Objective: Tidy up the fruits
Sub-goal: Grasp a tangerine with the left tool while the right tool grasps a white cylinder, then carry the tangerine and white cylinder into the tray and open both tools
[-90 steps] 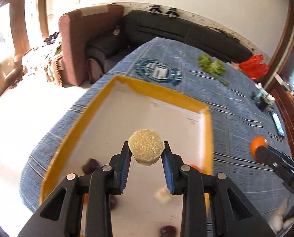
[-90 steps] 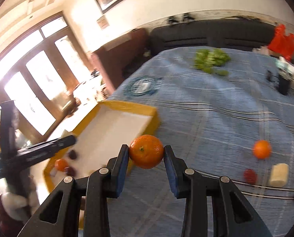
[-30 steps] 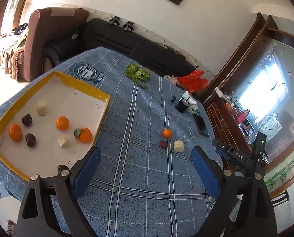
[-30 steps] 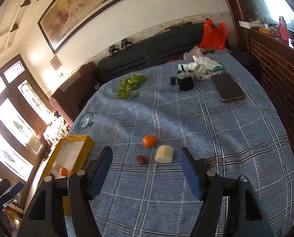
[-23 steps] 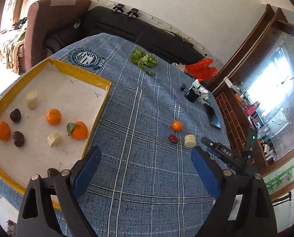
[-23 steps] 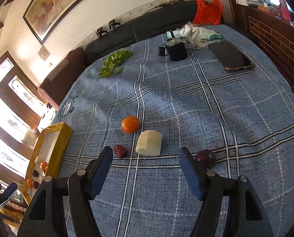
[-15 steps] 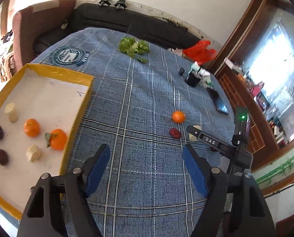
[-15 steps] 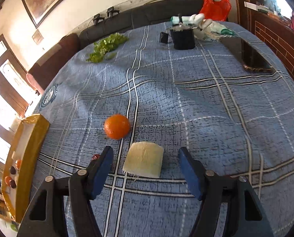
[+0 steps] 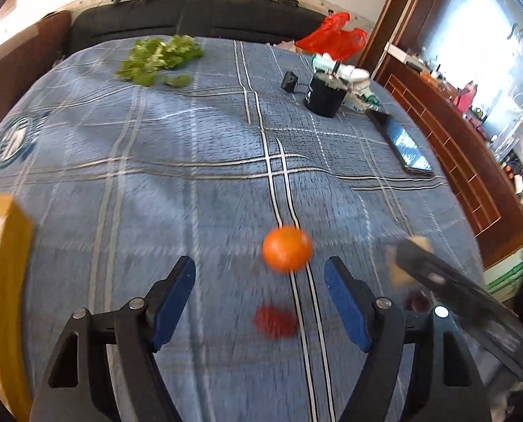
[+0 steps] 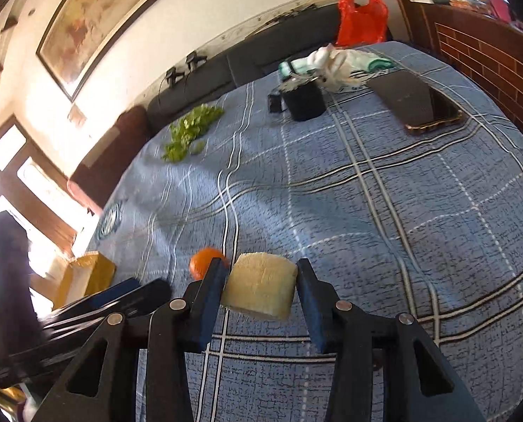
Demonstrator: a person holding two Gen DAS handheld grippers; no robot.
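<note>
The blue plaid tablecloth (image 9: 198,147) fills both views. Only the left wrist view shows the yellow tray (image 9: 10,263) rim at its left edge and a blurred red fruit (image 9: 274,320) low in the centre. The right gripper (image 10: 259,290), whose jaws have just been closing, clamps the pale, fibrous cylinder chunk (image 10: 261,290) at lower centre. The left gripper (image 9: 257,297) stands apart, empty, the round orange (image 9: 287,248) just beyond its tips. A black cup (image 10: 303,103), phone (image 10: 416,102) and greens (image 10: 191,130) lie farther back.

Home living room, sofa (image 10: 247,59), framed painting (image 10: 96,10), clothed table (image 10: 367,193)
</note>
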